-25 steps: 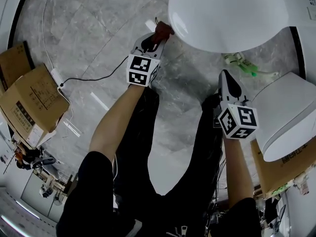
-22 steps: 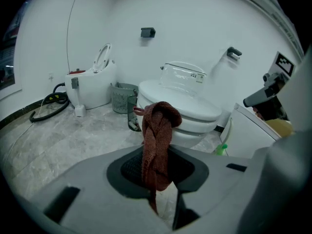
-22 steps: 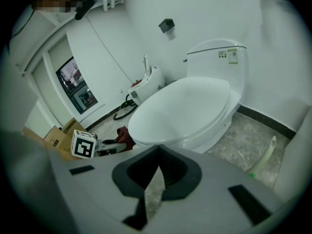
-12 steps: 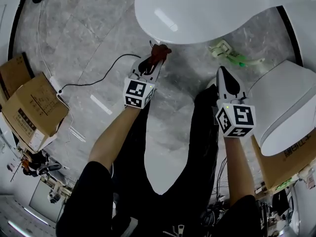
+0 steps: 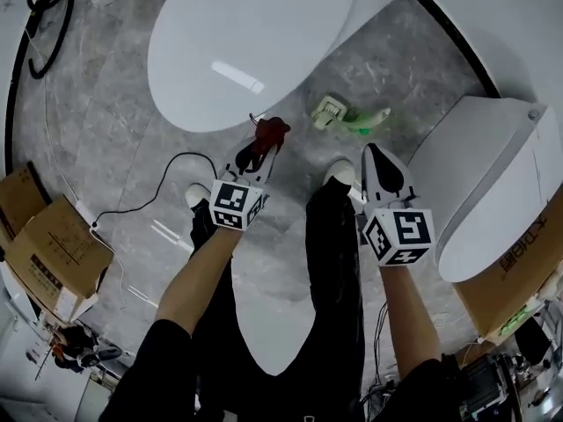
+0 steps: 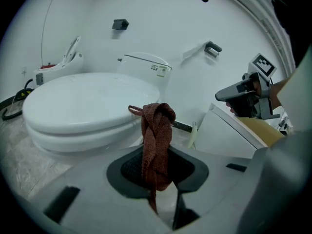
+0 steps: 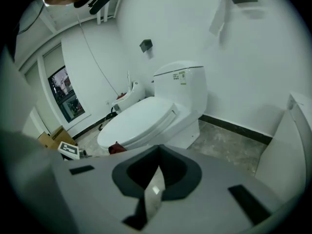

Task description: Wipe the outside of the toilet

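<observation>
The white toilet [image 5: 246, 42] stands with its lid down, at the top of the head view. My left gripper [image 5: 261, 148] is shut on a reddish-brown cloth [image 5: 271, 130], which it holds just at the front edge of the bowl. In the left gripper view the cloth [image 6: 157, 130] stands bunched up between the jaws, with the toilet's [image 6: 87, 106] front rim close behind it. My right gripper [image 5: 380, 158] hangs shut and empty over the floor to the right of the bowl. In its own view the toilet [image 7: 146, 121] lies ahead and the cloth [image 7: 117, 148] shows under the rim.
A second white toilet-like fixture [image 5: 488, 192] stands close at the right. A green and white brush [image 5: 347, 112] lies on the grey floor between the two. Cardboard boxes sit at the left [image 5: 53, 244] and the lower right [image 5: 515, 280]. A black cable [image 5: 149, 196] runs across the floor.
The head view has swung, so the toilet now sits further left and lower in it. My left gripper, still with the cloth, stays at the bowl's front edge. The right gripper keeps its place.
</observation>
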Demonstrator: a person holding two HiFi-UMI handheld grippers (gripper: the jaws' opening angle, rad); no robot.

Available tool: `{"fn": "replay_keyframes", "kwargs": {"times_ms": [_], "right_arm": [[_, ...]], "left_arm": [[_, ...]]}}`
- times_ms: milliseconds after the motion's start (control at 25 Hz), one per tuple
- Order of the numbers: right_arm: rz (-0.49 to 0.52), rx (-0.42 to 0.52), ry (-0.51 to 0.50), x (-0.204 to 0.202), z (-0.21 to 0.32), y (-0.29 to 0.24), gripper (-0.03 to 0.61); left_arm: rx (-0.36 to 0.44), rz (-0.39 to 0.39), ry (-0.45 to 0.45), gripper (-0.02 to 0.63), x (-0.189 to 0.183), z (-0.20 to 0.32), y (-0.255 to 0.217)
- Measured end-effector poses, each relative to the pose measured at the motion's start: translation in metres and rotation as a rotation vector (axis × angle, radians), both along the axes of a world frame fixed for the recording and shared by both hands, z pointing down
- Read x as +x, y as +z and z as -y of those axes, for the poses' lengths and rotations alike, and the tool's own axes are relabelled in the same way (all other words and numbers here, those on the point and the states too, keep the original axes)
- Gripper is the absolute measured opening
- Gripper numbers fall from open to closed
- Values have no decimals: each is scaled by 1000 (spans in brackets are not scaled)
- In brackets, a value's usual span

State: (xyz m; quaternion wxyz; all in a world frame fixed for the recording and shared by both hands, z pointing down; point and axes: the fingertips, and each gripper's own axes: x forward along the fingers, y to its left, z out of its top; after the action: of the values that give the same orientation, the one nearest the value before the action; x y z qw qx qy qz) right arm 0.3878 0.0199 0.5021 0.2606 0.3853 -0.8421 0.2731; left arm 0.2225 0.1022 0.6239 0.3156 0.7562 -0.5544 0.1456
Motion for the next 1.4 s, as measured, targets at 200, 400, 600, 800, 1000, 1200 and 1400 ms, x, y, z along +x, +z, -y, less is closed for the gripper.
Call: {"fn": "replay_keyframes", "kwargs": {"times_ms": [200,400,600,800,1000,1200,1400], "right_arm": [[21,10,49,51,33,-1,3],[54,0,87,86,64,7,3],[73,-11,72,102,85,21,3],[80,-25,65,111,97,38,3],[82,-45,58,115,103,63,3],[75,-70,73,121,110,77,3],[68,-78,64,116,113,80,3]], "left_arm": [[29,-29,-47,95,49,62,3],[43,-17,-69,95,87,115,18],[71,-5,-135,94,103,172,40],[107,-8,-203,94,115,220,62],[122,-34,-272,94,115,249,89],[143,-57,-316,94,112,262,96],[149,-74,-361,91,98,260,94]]}}
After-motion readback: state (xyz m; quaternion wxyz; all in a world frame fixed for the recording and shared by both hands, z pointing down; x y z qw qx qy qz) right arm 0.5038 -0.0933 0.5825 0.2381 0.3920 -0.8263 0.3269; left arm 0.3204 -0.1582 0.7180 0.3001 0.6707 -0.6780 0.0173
